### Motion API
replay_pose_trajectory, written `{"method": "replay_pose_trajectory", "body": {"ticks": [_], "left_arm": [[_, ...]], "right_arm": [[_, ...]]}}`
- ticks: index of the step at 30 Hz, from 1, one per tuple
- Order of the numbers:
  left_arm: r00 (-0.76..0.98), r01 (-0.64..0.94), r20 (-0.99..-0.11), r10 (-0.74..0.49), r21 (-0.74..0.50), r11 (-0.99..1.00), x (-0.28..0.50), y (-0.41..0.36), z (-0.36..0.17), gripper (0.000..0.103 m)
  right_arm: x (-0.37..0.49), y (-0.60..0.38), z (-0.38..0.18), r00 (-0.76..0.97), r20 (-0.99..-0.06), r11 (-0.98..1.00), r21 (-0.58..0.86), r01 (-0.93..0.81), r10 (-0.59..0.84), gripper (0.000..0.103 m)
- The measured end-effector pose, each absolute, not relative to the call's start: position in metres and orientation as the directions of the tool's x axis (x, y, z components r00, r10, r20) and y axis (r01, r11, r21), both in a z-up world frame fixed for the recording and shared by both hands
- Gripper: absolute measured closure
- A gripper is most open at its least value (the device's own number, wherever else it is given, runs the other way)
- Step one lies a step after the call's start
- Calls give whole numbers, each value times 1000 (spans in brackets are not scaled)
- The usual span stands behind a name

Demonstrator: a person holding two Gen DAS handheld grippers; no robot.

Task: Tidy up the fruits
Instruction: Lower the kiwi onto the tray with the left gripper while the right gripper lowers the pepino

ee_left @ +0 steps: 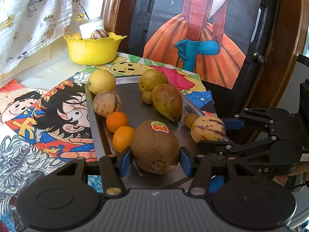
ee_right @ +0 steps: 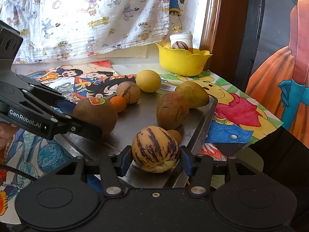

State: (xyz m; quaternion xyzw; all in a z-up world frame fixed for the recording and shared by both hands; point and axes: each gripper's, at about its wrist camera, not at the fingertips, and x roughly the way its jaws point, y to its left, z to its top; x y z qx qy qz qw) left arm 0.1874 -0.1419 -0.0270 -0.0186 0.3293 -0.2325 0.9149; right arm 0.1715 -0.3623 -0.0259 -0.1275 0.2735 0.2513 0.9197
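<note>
A metal tray (ee_left: 135, 108) (ee_right: 139, 116) holds several fruits. My left gripper (ee_left: 155, 157) is shut on a brown kiwi (ee_left: 155, 147) with a red sticker, at the tray's near edge; it also shows in the right wrist view (ee_right: 95, 114). My right gripper (ee_right: 156, 159) is shut on a striped yellow pepino melon (ee_right: 156, 148), also seen in the left wrist view (ee_left: 208, 128) at the tray's right rim. A yellow bowl (ee_left: 92, 50) (ee_right: 181, 61) at the back holds another striped melon (ee_left: 99, 34).
On the tray lie a lemon (ee_left: 101, 81), a striped melon (ee_left: 107, 103), two oranges (ee_left: 117, 121), a brown pear (ee_left: 167, 101) and a green-yellow fruit (ee_left: 152, 79). Cartoon drawings cover the table (ee_left: 48, 116). A patterned cloth and a framed painting (ee_left: 202, 38) stand behind.
</note>
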Motion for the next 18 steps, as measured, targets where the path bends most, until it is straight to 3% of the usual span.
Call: {"method": "replay_pose_trajectory", "body": {"ticks": [18], "left_arm": [[663,396,-609,-436,-209,894,186,-143,-31,46]], "right_arm": [[164,-367,-26,738,-545,852,-78,-518,399,48]]}}
